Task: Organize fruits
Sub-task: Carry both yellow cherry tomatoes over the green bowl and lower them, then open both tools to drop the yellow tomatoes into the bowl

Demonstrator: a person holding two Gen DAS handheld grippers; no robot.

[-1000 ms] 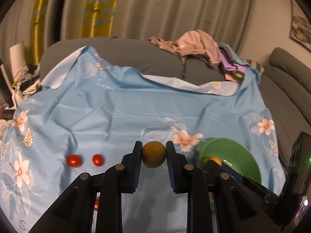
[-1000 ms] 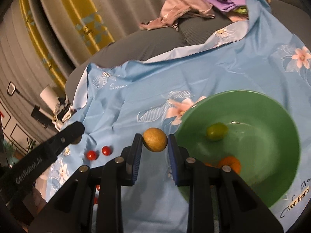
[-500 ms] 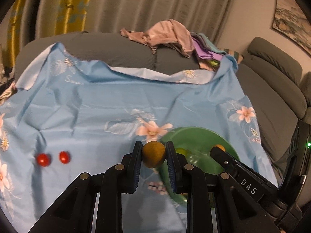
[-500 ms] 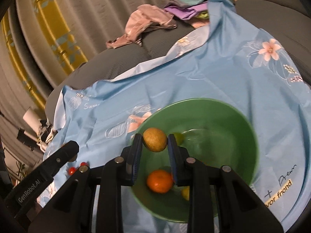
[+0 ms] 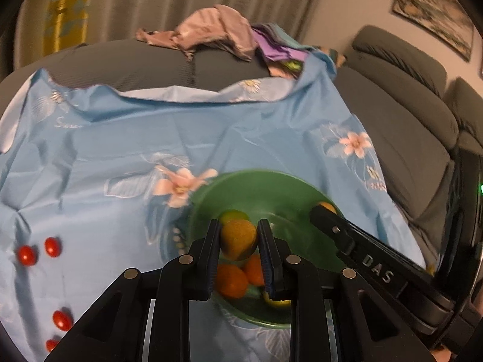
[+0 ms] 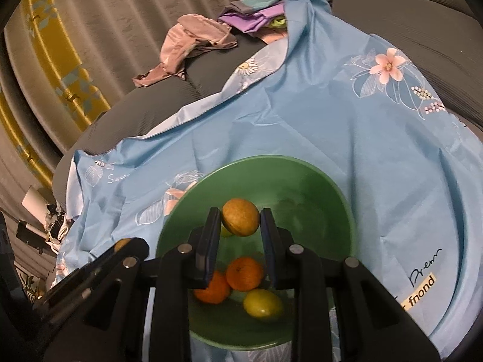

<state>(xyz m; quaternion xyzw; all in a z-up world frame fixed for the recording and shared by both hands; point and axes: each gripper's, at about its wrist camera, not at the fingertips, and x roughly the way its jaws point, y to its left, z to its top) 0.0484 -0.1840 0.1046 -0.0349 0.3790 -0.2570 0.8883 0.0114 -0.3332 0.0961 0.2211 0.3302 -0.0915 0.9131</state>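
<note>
Two grippers are showing: the left gripper (image 5: 238, 238) and the right gripper (image 6: 240, 220), each clamping one brownish-yellow fruit, the left fruit (image 5: 238, 239) and the right fruit (image 6: 241, 217). One green bowl (image 6: 317, 181) is sitting on one blue cloth (image 6: 332, 114). Inside the bowl two oranges are lying, one orange (image 6: 244, 273) and another orange (image 6: 212, 287), along with one lemon (image 6: 262, 302) and one greenish fruit (image 5: 231, 214), partly hidden. Four red tomatoes are lying on the cloth: tomato one (image 5: 26, 255), tomato two (image 5: 52, 247), tomato three (image 5: 62, 320) and tomato four (image 5: 52, 344). One heap of clothes (image 5: 217, 34) is lying behind.
</note>
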